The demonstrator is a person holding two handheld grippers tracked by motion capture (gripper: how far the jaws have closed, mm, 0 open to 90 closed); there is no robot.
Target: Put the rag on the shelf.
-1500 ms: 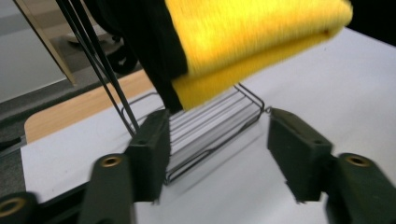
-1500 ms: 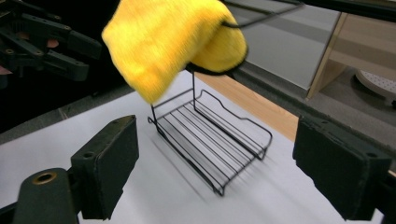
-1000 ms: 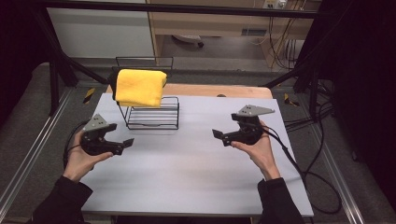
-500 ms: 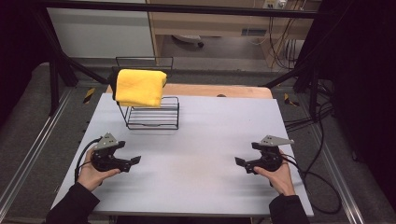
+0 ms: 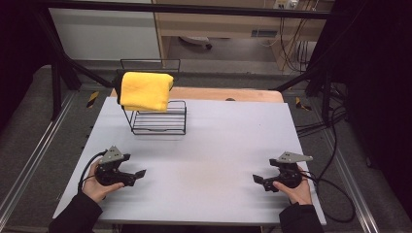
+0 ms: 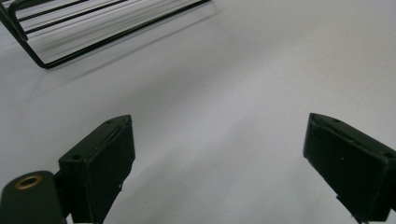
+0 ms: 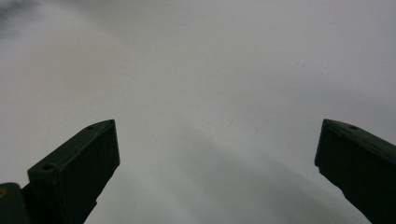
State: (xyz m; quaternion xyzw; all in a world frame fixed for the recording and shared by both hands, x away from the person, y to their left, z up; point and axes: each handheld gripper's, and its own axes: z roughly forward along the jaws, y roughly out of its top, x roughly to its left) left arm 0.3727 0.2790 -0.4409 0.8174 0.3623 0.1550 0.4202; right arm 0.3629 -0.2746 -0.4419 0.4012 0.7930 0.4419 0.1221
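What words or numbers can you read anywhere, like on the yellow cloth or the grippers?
None can be read. The yellow cloth, the wire rack, the table, the left gripper and the right gripper bear no readable marks. A small bluish label on the far cabinet is too blurred to read.

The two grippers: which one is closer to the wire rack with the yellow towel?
The left gripper. It sits on the same side of the table as the wire rack under the yellow towel; the right gripper is at the opposite near corner.
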